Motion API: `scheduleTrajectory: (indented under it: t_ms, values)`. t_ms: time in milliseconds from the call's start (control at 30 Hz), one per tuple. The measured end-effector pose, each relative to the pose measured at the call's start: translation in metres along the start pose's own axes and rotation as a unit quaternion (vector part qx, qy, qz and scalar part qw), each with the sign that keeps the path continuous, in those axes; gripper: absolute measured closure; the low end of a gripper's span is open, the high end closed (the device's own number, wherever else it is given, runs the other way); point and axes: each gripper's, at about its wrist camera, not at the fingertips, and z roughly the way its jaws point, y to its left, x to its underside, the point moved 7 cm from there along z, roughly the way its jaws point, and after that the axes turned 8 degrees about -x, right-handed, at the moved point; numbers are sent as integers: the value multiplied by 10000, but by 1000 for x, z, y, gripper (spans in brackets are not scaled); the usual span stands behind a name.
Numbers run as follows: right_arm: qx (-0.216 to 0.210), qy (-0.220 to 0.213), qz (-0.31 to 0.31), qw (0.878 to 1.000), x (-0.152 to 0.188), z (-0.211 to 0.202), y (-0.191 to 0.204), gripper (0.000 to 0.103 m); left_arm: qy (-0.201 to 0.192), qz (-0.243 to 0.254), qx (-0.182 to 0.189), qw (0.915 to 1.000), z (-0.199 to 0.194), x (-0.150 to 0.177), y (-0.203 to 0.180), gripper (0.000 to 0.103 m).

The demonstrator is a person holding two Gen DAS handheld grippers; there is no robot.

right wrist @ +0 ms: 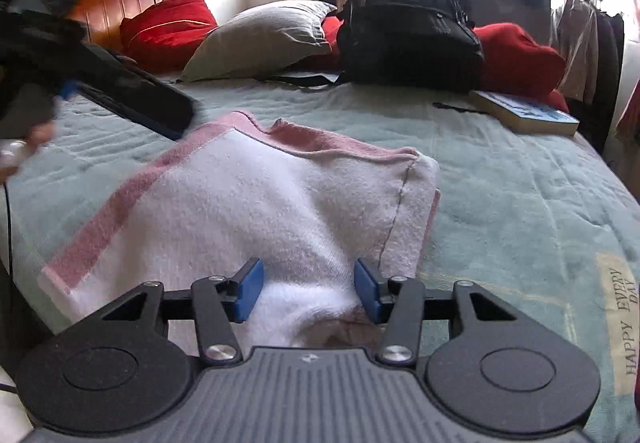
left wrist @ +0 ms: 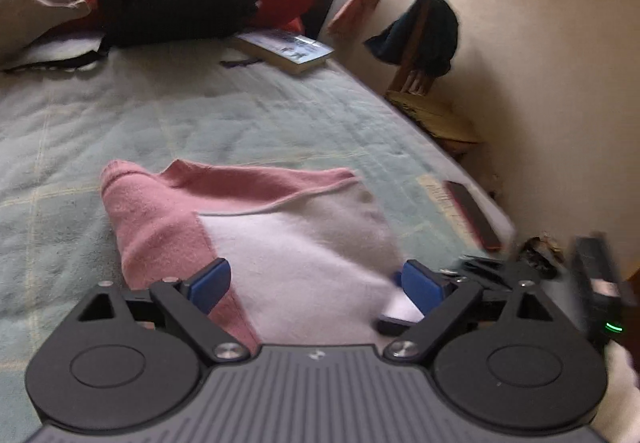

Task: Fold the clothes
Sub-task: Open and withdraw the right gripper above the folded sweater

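1. The left gripper (left wrist: 316, 283) was held wide open, nothing pinched; its blue pads (left wrist: 210, 285) were spread either side of the towel's near edge without pressing on it.
2. The right gripper (right wrist: 309, 291) was roughly half open and empty as well, a bulge of white cloth sitting between the jaws but not squeezed, as far as could be told.
3. The pink and white towel (right wrist: 248, 203) was lying on the green bed cover (right wrist: 520, 203), near the front edge of the bed, already doubled over, with a pink layer peeking out under the white one and a lumpy fold on top.
4. Further back, towards the head of the bed, a black backpack (right wrist: 408, 31), a grey pillow (right wrist: 260, 39) and red cushions were piled up, with a book (right wrist: 524, 117) near the right edge.
5. Best guess on the step: one fold looked done and let go, so a re-grip seemed to be in hand.
6. The next move would probably call for both near corners to be pinched properly, then carried over evenly so the edges get lined up.
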Motion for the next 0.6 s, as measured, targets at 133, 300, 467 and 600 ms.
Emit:
scheduleTrajectory:
  t_ms: [133, 300, 467, 600]
  values:
    - [-63, -94, 232, 9997, 1, -3, -3, 47, 93, -288, -291, 9991, 23, 5, 15, 11]
    - [-76, -46, 213, 9997, -1, -2, 0, 46, 97, -240, -453, 9986, -5, 5, 14, 11]
    - [-280, -76, 532, 9982, -26, -9, -2, 42, -42, -274, -1046, 9941, -35, 19, 33, 10]
    - [-493, -106, 461, 9977, -69, -3, 5, 39, -131, -378, -1436, 9888, -51, 30, 51, 10]
